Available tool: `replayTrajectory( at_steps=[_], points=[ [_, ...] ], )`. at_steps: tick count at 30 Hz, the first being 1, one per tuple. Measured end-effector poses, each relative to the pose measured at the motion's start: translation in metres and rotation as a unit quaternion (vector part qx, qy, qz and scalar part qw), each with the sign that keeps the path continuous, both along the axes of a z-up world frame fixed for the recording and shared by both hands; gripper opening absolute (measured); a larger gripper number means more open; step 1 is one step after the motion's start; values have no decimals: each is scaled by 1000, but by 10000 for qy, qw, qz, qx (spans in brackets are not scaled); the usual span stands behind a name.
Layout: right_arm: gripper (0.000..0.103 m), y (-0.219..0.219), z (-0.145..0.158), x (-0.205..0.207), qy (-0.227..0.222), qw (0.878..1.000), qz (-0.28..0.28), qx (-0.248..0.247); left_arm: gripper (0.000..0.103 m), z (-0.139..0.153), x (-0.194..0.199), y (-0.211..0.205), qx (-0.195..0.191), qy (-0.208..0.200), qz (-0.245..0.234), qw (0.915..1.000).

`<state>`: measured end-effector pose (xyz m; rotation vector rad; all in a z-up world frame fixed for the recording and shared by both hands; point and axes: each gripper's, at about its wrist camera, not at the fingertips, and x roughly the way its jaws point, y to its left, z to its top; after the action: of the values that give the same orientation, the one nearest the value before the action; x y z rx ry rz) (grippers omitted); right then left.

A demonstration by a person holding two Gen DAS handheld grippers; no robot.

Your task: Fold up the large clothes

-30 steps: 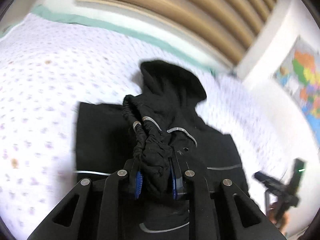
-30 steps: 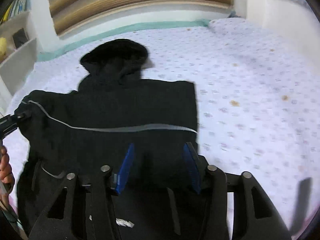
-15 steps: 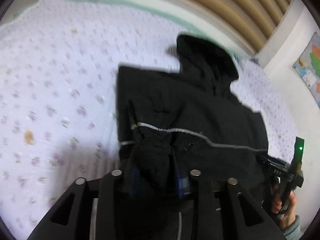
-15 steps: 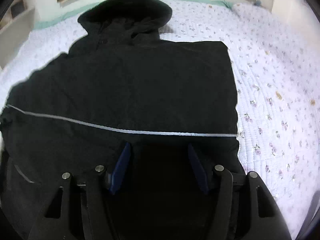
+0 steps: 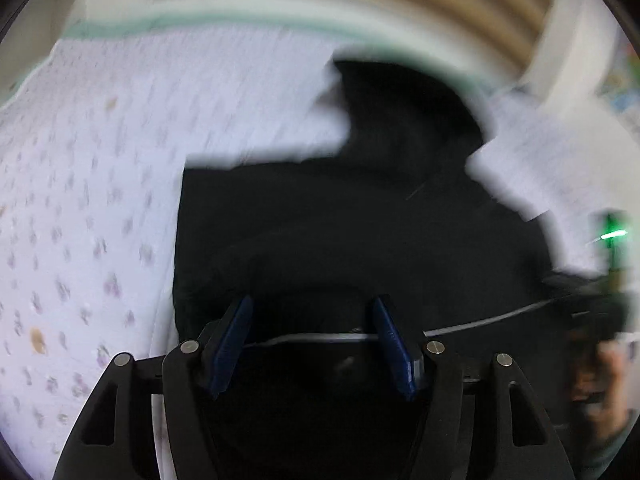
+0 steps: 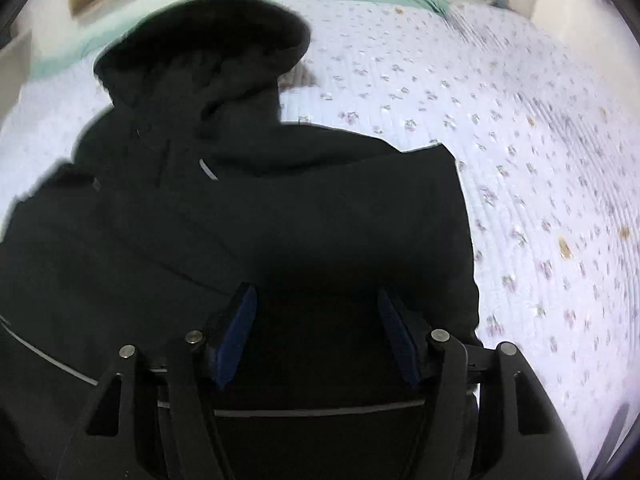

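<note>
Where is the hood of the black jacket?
In the right wrist view the hood sits at the top left, at the far end of the black jacket, lying on the flowery bedsheet near the bed's green edge.

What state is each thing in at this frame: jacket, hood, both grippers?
black jacket: lying on the bed, sleeves folded in.
hood: flat past the collar, not folded.
left gripper: jaws opening, pads clear of the fabric.
right gripper: open, gripping nothing.
bedspread: spread under the jacket.

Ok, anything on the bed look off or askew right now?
Nothing odd with the black hooded jacket; it lies flat, hood toward the headboard. Only small brown spots mark the floral bedsheet.
</note>
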<state>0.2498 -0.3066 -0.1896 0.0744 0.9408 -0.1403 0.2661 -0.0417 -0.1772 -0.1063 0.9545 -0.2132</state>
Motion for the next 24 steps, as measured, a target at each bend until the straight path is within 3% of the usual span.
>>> replayTrajectory(
  at_steps=[2,6,9,11,13,14,16,18,20,21,24],
  points=[
    [66,3,-3,-10,-306,9994,96,-133,64,-5,-2,2,-80,-166,84,9998],
    [67,-3,-5,-17,-412,9990,146,-70,64,-2,-6,-6,308,-251,0,9992],
    [67,-6,7,-32,-273,9995,137,75,64,16,-21,1,68,-319,-4,9995],
    [69,-10,27,-66,-399,9979,134,488,64,30,-38,11,-282,-477,-98,9984],
    [80,-11,41,-96,-604,9939,254,888,64,44,-59,14,-576,-641,-234,9960],
    [85,-9,48,-113,-722,9925,282,943,64,48,-69,14,-623,-698,-251,9953],
    [89,1,53,-135,-702,9962,118,510,64,41,-72,11,-503,-569,-258,9968],
    [87,8,36,-138,-478,9987,95,155,64,10,-61,7,-266,-48,-184,9995],
    [85,6,4,-134,-81,9998,97,174,64,-12,-51,7,-398,101,-167,9990],
    [85,6,-8,-137,-153,9996,131,222,64,-13,-51,9,-458,48,-149,9988],
    [85,11,-8,-151,-526,9985,114,34,64,-13,-51,7,-362,-60,-127,9992]
  ],
)
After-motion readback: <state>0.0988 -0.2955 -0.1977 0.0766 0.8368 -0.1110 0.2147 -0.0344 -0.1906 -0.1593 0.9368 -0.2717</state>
